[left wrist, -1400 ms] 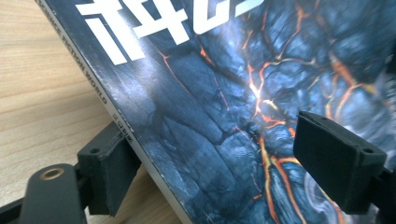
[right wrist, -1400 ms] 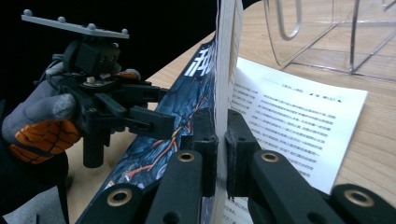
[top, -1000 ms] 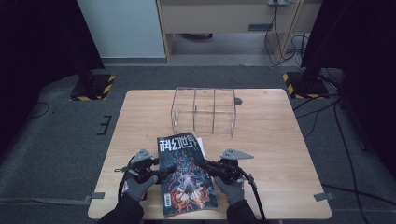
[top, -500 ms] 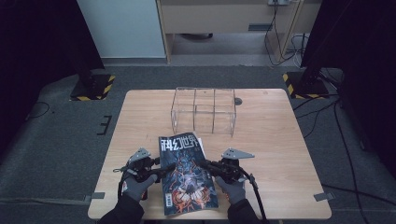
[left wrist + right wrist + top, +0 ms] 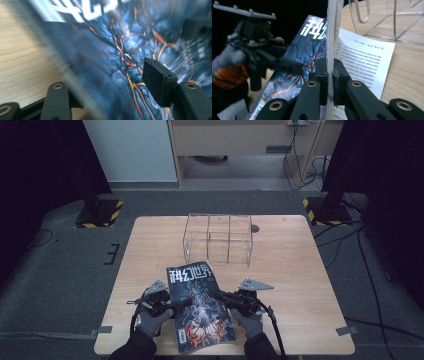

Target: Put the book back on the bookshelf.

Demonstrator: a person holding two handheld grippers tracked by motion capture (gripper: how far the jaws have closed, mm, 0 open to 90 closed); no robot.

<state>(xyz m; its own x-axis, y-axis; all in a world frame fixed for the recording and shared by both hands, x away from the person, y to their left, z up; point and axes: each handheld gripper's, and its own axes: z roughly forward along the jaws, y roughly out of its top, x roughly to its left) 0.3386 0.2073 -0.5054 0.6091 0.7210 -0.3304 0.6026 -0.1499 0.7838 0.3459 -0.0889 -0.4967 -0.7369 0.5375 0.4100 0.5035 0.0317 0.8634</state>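
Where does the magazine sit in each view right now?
High view: magazine at the table's near edge, between both grippers.
Left gripper view: its blue-orange cover spreads across centre and right, past the jaws.
Right gripper view: its right edge stands clamped, centre.
Shared landmark: the white cover title.

Left claw view: the magazine (image 5: 120,50) cover is smeared with blur and its title runs off the top edge. Right claw view: the wire rack (image 5: 387,17) is cut by the frame, and the page's print is too fine to read.
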